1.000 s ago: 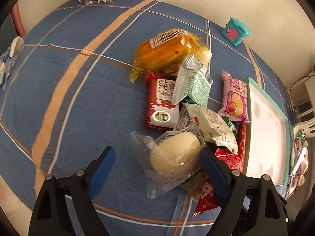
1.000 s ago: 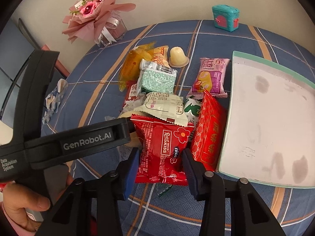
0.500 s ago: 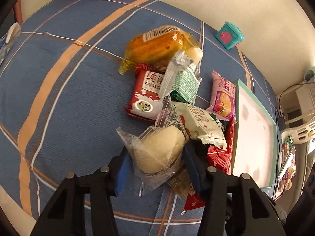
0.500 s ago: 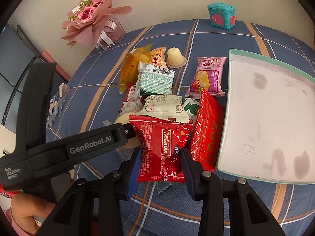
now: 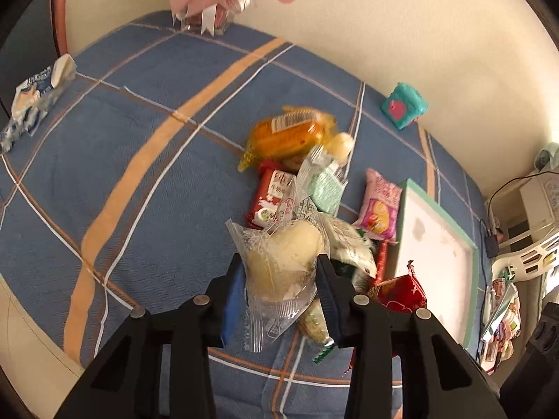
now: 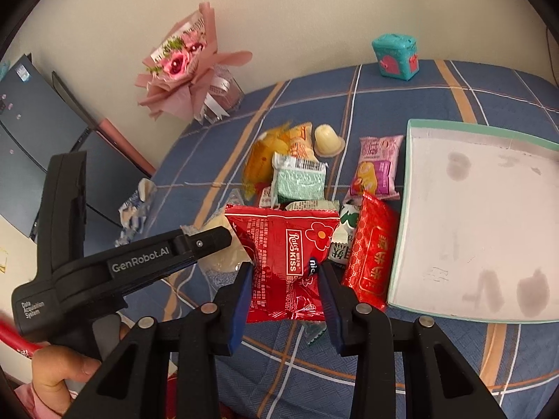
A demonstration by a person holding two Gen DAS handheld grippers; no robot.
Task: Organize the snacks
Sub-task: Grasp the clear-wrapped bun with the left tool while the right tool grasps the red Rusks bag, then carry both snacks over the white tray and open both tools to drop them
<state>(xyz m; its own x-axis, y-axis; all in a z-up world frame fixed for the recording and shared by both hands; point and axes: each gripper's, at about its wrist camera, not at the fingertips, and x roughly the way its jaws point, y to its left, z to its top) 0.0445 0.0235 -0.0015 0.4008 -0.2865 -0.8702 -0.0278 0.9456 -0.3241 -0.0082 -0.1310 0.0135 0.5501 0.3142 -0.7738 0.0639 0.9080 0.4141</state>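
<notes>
My left gripper (image 5: 279,279) is shut on a pale round bun in a clear wrapper (image 5: 283,262) and holds it above the blue plaid tablecloth. My right gripper (image 6: 284,276) is shut on a red Rose Kiss snack packet (image 6: 286,258), lifted off the pile. The left gripper's black body (image 6: 139,265) shows in the right wrist view. A white tray with a teal rim (image 6: 412,209) lies to the right; it also shows in the left wrist view (image 5: 405,209). Several packets stay in the pile: orange (image 5: 286,132), green (image 6: 298,183), pink (image 6: 379,166), red (image 6: 370,258).
A pink bouquet in a glass (image 6: 188,70) stands at the back left. A teal box (image 6: 394,56) stands at the back by the wall. A crumpled blue-white wrapper (image 5: 35,97) lies at the table's left edge. A jelly cup (image 6: 326,136) sits behind the pile.
The left jaws closed on the bun and lifted it off the cloth. The right gripper raised the red packet higher above the pile.
</notes>
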